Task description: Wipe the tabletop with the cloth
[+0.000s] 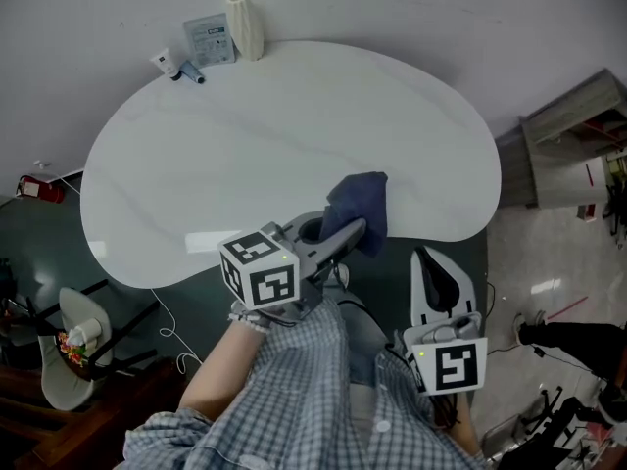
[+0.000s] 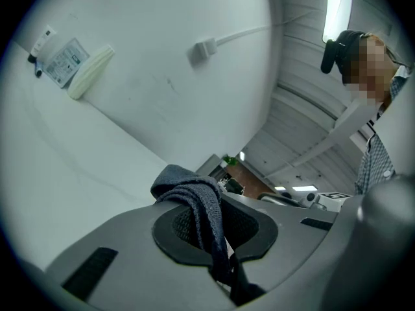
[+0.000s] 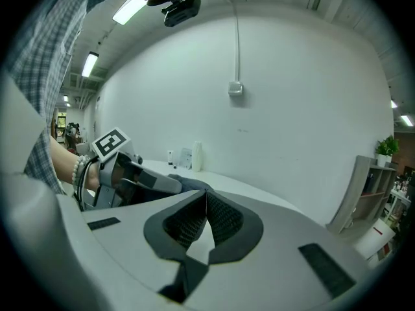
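Note:
A dark blue cloth (image 1: 359, 207) hangs bunched over the near edge of the white kidney-shaped table (image 1: 245, 145). My left gripper (image 1: 355, 231) is shut on it from the near side. In the left gripper view the cloth (image 2: 194, 193) is pinched between the jaws and folds over the tips, with the table (image 2: 58, 173) beyond it. My right gripper (image 1: 425, 258) is off the table's near right edge, low beside the person's body. Its jaws (image 3: 206, 199) are shut with nothing between them. From there I see the left gripper (image 3: 139, 177) and the cloth (image 3: 191, 184).
At the table's far left edge stand a white ribbed vase (image 1: 245, 25), a packet (image 1: 209, 39), a small tube (image 1: 167, 64) and a blue item (image 1: 192, 72). A grey shelf unit (image 1: 568, 145) is at the right, a chair (image 1: 69, 351) at the left.

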Tool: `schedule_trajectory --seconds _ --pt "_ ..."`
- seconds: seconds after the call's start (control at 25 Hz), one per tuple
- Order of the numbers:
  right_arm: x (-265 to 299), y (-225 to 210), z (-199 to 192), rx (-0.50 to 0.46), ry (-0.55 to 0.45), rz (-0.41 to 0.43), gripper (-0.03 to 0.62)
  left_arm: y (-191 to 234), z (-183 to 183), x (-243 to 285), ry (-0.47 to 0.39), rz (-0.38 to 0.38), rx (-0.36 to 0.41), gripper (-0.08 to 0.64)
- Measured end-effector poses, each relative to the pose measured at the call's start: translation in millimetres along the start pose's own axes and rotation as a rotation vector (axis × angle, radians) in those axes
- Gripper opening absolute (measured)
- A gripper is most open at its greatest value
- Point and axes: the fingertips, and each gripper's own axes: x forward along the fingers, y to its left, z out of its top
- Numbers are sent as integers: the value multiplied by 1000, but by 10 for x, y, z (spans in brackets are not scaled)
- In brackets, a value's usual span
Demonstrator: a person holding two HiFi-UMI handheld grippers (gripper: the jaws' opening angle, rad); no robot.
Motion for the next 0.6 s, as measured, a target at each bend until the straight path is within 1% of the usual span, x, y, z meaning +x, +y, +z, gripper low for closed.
schedule_trajectory --seconds 0.2,0.32,0.52,0.6 --pt "153 -214 -46 -14 9 46 9 244 -223 399 28 22 -106 33" --pt "237 -334 -130 -26 36 71 9 358 -347 624 51 32 -147 34" --pt "371 -454 -149 -2 24 101 9 658 -655 849 140 126 -193 34" --pt "408 -505 -167 1 23 106 9 759 -730 885 155 157 -211 34"
